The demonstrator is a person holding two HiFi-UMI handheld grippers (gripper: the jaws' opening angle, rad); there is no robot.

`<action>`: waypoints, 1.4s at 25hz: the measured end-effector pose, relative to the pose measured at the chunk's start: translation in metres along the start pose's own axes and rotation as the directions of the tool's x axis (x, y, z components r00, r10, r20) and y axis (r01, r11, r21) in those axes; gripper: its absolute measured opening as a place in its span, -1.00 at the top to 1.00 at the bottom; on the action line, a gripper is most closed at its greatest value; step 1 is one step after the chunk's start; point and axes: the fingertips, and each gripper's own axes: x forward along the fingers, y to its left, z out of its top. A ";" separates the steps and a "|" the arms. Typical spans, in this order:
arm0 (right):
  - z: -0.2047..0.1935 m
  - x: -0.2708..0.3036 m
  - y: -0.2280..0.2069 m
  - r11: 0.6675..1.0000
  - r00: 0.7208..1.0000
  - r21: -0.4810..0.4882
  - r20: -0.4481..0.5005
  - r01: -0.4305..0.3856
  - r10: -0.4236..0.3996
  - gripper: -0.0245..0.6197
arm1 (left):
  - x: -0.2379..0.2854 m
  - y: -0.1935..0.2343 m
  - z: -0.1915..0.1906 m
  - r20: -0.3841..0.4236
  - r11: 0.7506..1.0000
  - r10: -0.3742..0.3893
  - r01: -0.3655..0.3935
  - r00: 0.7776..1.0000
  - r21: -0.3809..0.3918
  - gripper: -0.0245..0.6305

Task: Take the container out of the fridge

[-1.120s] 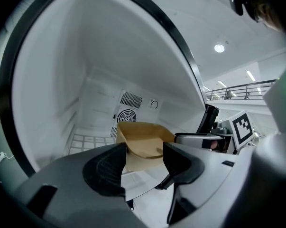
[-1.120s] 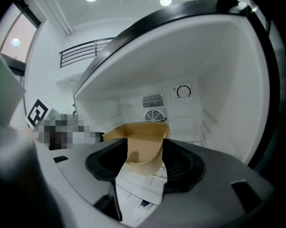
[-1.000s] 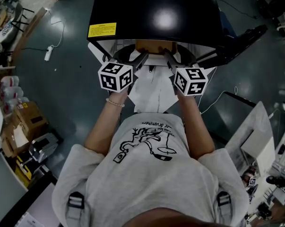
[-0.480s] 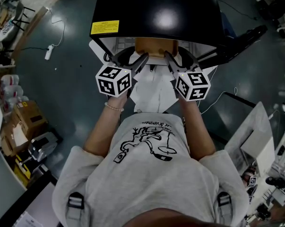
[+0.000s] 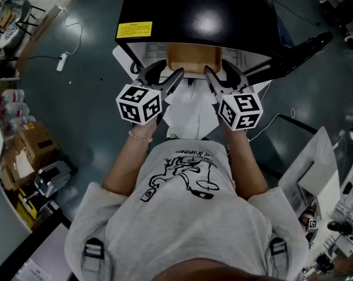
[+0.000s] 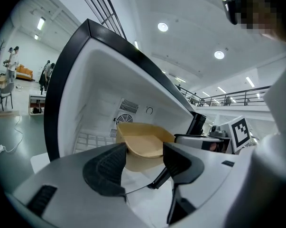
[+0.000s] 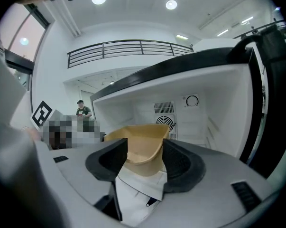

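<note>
A tan open container [image 5: 194,59] sits at the mouth of the black fridge [image 5: 194,10], partly out past its top edge. My left gripper [image 5: 175,75] holds its near left corner and my right gripper [image 5: 209,72] its near right corner. In the left gripper view the container [image 6: 142,145] fills the gap of the left gripper [image 6: 145,155], with the white fridge interior [image 6: 100,108] behind. In the right gripper view the container [image 7: 142,144] is wedged between the jaws of the right gripper [image 7: 145,156].
The fridge door [image 5: 293,48] stands open to the right. A white sheet [image 5: 191,113] lies below the grippers in front of the person. Cardboard boxes [image 5: 33,142] and a power strip [image 5: 61,65] lie on the dark floor to the left. Benches with gear [image 5: 334,215] stand to the right.
Both grippers have drawn back toward the person, and the tan container has come further out from under the fridge's top edge with them.
</note>
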 end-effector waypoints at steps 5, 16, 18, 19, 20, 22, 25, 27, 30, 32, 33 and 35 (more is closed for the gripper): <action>-0.004 -0.001 0.004 1.000 1.000 -0.006 -0.008 -0.006 0.006 0.23 | -0.004 0.000 -0.004 0.001 1.000 0.000 0.000 1.000 -0.016 0.15; -0.009 -0.012 0.012 1.000 1.000 -0.010 -0.011 -0.010 0.010 0.23 | -0.016 -0.008 -0.010 0.003 1.000 0.002 -0.002 1.000 -0.008 0.15; -0.010 -0.015 0.013 1.000 1.000 -0.012 -0.012 -0.012 0.011 0.23 | -0.018 -0.010 -0.012 0.001 1.000 0.005 -0.005 1.000 -0.005 0.15; -0.010 -0.015 0.014 1.000 1.000 -0.012 -0.013 -0.013 0.012 0.23 | -0.018 -0.010 -0.013 0.001 1.000 0.006 -0.006 1.000 -0.003 0.15; -0.012 -0.016 0.014 1.000 1.000 -0.012 -0.015 -0.013 0.013 0.23 | -0.019 -0.011 -0.014 0.001 1.000 0.008 -0.008 1.000 -0.003 0.15; -0.014 -0.017 0.015 1.000 1.000 -0.009 -0.018 -0.014 0.014 0.23 | -0.020 -0.012 -0.016 0.001 1.000 0.010 -0.010 1.000 -0.002 0.15; -0.017 -0.019 0.016 1.000 1.000 -0.006 -0.022 -0.015 0.015 0.23 | -0.022 -0.014 -0.017 -0.001 1.000 0.012 -0.012 1.000 0.001 0.15; -0.019 -0.020 0.017 1.000 1.000 -0.004 -0.025 -0.016 0.016 0.23 | -0.023 -0.014 -0.019 -0.005 1.000 0.016 -0.016 1.000 0.009 0.15; -0.023 -0.022 0.018 1.000 0.999 -0.001 -0.031 -0.015 0.015 0.23 | -0.025 -0.016 -0.023 -0.011 1.000 0.020 -0.020 1.000 0.022 0.15; -0.026 -0.024 0.018 1.000 0.999 0.002 -0.036 -0.015 0.015 0.23 | -0.026 -0.017 -0.025 -0.013 1.000 0.020 -0.019 1.000 0.021 0.15; -0.028 -0.024 0.018 1.000 0.999 0.002 -0.038 -0.015 0.015 0.23 | -0.026 -0.017 -0.026 -0.013 1.000 0.020 -0.019 1.000 0.019 0.15; -0.031 -0.026 0.018 1.000 0.999 0.001 -0.043 -0.015 0.015 0.23 | -0.027 -0.018 -0.029 -0.016 1.000 0.020 -0.020 1.000 0.017 0.15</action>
